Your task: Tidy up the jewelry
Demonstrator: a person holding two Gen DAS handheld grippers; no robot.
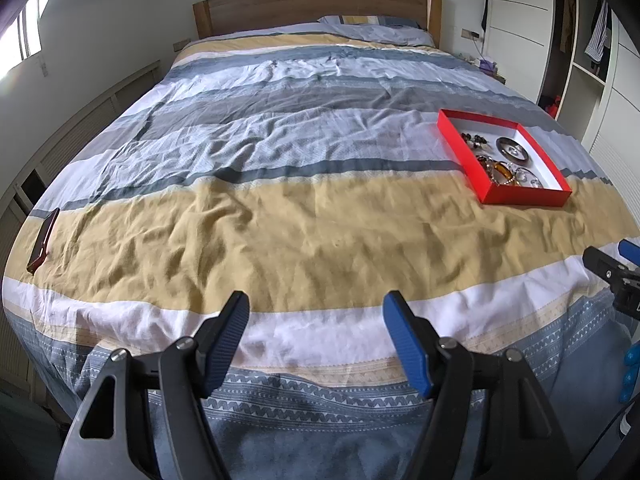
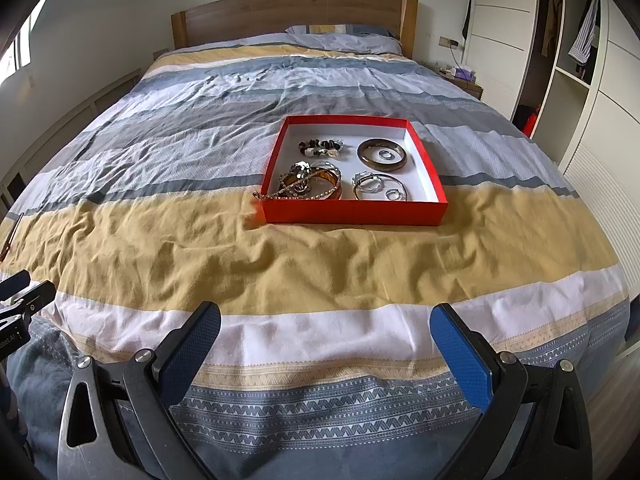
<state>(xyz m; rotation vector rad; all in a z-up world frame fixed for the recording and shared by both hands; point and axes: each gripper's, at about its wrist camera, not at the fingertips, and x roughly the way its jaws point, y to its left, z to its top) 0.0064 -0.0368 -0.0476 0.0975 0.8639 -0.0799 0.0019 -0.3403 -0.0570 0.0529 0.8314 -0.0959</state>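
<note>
A tray [image 2: 354, 213] lies on the bed [image 2: 280, 268], right of centre, well short of the headboard [image 2: 294, 14]. In the tray: a beaded bracelet [image 2: 321, 145] at rear left, a bangle [image 2: 382, 153] at rear right enclosing a ring [image 2: 385, 155], a bracelet heap [image 2: 311, 184] at front left, wire bangles [image 2: 379, 187] at front right. A phone [image 1: 43, 240] lies at the bed's left edge. A wardrobe [image 2: 560, 60] stands to the right.

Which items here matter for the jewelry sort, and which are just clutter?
Job items:
red box
dark bangle
beaded bracelet
amber bangle pile
silver bangles
left gripper and right gripper, both open, empty

Lying about:
dark phone-like case at the bed's left edge
pillow
</note>
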